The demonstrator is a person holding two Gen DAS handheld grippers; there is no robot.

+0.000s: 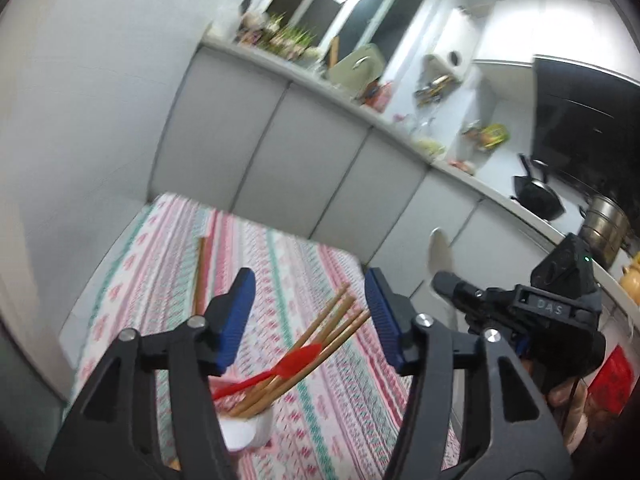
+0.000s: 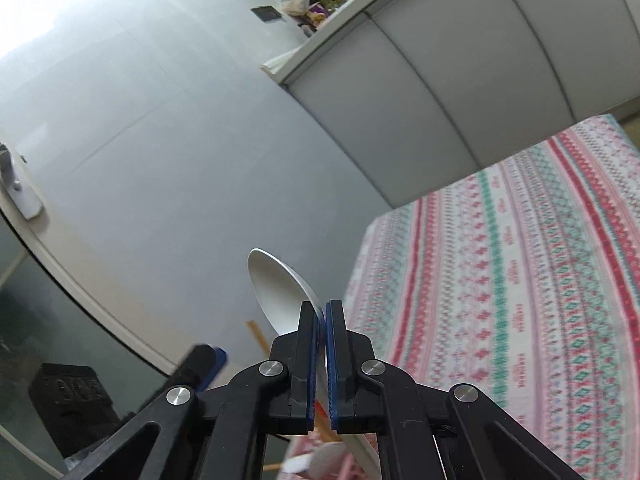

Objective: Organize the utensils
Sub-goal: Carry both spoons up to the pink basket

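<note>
In the left wrist view a white cup (image 1: 256, 428) stands on the patterned tablecloth (image 1: 340, 400). It holds several wooden chopsticks (image 1: 332, 328) and a red spoon (image 1: 288, 368), all leaning to the right. My left gripper (image 1: 312, 312) hovers just above the cup, open, its blue pads well apart and touching nothing. A loose pair of chopsticks (image 1: 199, 276) lies on the cloth further back on the left. My right gripper (image 2: 322, 312) is shut on a white spoon (image 2: 276, 288), whose bowl sticks up past the fingertips. The spoon's handle is hidden behind the jaws.
Grey cabinet doors (image 1: 304, 148) run behind the table under a cluttered counter. A black pan (image 1: 536, 192) and a steel pot (image 1: 608, 228) sit at the far right. The right wrist view shows a grey wall, a door with a handle (image 2: 16, 188), and the cloth's left edge (image 2: 360, 264).
</note>
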